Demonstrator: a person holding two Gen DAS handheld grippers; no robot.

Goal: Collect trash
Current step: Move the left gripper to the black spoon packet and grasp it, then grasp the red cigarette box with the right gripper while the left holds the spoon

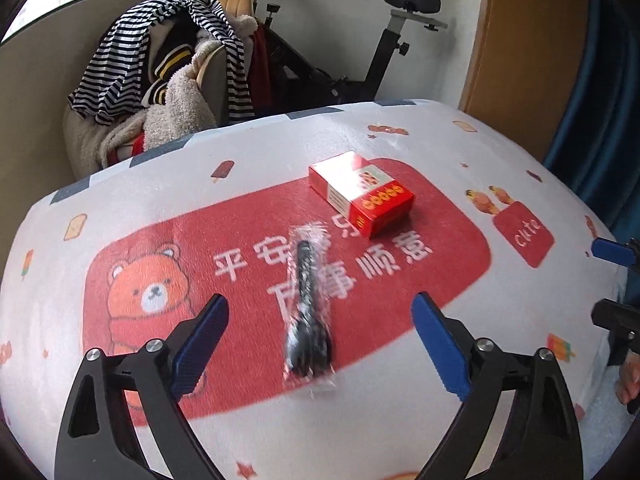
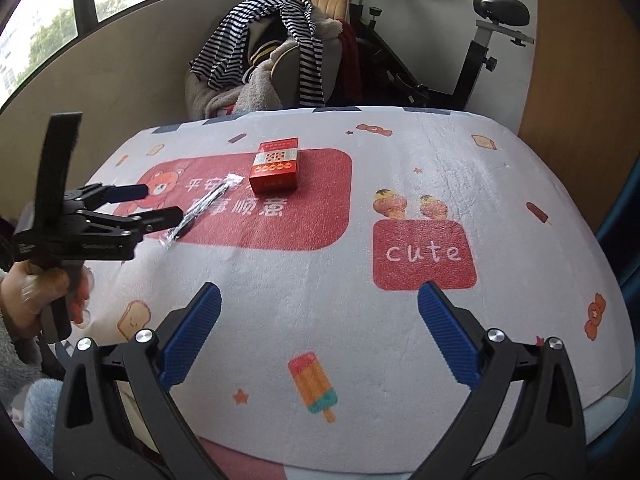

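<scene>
Left wrist view puts your left claw (image 1: pixel 320 320) spread wide and empty, and the thing the next move turns on sits right in that gap: the wrapped black utensil (image 1: pixel 307 312) lies between the two blue pads, near the pad tips but touching neither. Its long axis runs almost straight away from you along the claw's own line, the broad dark end nearest you and the thin handle pointing off toward the far edge of the bench (image 1: pixel 400 420), tilted a little to the left; the clear wrapper trails out past both ends. By my reckoning that suits you, since the pads would close across the narrow width instead of along the length. Beyond the handle tip, further toward the far right of the red panel, lies the red box (image 1: pixel 362 196), flat, apart from the utensil, its long side slanting toward the bench's right edge. From the right wrist view, your right claw (image 2: pixel 320 332) is also wide and empty, over the near right part of the bench, well apart from both pieces, so the left is clearly the nearer one. No bin or bag shows in either view.
</scene>
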